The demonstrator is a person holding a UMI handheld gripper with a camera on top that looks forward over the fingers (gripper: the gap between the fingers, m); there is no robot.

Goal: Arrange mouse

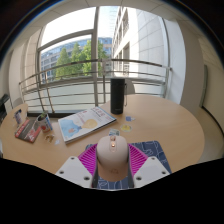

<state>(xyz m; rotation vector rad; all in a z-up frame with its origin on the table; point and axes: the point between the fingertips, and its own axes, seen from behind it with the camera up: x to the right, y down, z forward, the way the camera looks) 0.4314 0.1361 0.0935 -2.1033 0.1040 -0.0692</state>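
Lying lengthwise between the fingers, the beige mouse sits clenched in the gripper above the patterned mouse pad.

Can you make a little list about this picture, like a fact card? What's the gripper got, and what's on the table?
held thing: pale mouse, between the pink pads, which press on both of its sides
gripper: jaws shut on the mouse
under the mouse: dark patterned mouse mat
table: round, wooden
beyond the mouse: black cylinder, standing upright
beside the cylinder: open magazine, lying flat
far side of the magazine: clutter of small items, too small to name
behind the table: big windows with railing, buildings outside
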